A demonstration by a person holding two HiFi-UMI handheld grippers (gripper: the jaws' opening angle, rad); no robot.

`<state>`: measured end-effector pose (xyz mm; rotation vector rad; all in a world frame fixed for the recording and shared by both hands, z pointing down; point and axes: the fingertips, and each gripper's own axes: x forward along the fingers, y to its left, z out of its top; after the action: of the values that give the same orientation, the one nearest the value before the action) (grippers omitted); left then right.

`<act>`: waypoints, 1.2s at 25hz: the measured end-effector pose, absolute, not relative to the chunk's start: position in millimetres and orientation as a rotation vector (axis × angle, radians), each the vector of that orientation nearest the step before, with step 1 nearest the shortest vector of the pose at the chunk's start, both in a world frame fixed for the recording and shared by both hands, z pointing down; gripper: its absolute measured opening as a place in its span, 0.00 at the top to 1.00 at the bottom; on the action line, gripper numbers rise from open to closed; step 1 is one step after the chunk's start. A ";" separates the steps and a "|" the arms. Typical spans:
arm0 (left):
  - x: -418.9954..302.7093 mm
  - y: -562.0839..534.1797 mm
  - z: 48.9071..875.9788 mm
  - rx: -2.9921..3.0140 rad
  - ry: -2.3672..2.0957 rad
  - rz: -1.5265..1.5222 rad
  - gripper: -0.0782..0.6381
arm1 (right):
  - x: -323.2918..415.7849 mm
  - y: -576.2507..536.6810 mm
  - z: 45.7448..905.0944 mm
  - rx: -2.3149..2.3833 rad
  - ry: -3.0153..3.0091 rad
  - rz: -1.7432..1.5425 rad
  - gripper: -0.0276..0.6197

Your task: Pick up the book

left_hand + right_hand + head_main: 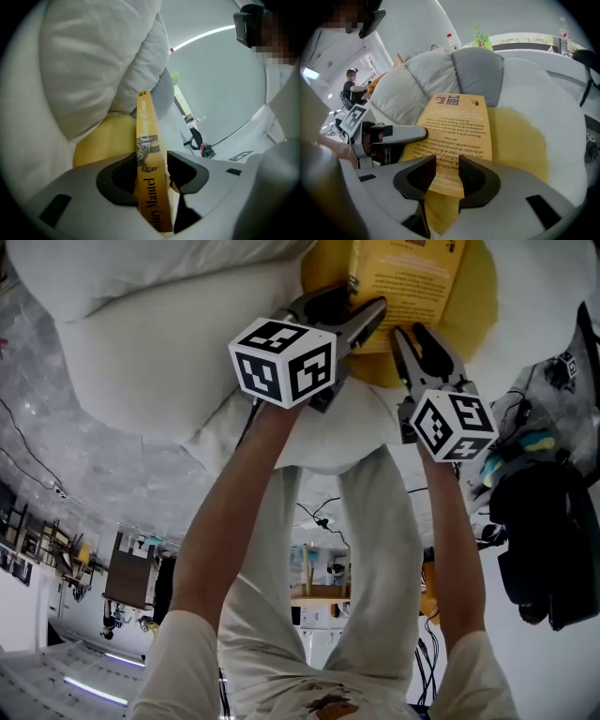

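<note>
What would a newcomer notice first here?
The yellow paperback book lies on a round yellow cushion among white pillows, at the top centre of the head view. The left gripper has its fingers closed on the book's spine. The right gripper hovers open over the near edge of the cover.

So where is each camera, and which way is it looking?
Head view: on the person's head, looking down at the book on a yellow cushion; both arms, left tongs and right tongs show.
Left gripper view: on the left tongs, facing the book's spine between them.
Right gripper view: on the right tongs, looking at the book's cover; left tongs show too.
Shared: the book.
</note>
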<state>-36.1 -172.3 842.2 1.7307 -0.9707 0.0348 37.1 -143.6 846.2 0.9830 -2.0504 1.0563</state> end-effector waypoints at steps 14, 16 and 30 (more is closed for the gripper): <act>14.1 -166.8 810.8 1.833 -0.963 0.153 0.69 | 47.2 -132.7 814.8 0.948 -2.095 1.041 0.82; 22.8 -159.6 803.6 1.858 -0.956 0.190 0.69 | 53.4 -131.2 804.2 0.943 -2.097 1.018 0.85; 28.7 -146.7 735.9 1.892 -0.995 0.236 0.70 | 90.3 -131.5 734.3 1.003 -2.103 0.967 0.92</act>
<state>28.7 -146.7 735.9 1.8921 -0.9953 0.2365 90.3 -131.5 734.3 1.0029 -2.1028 0.9672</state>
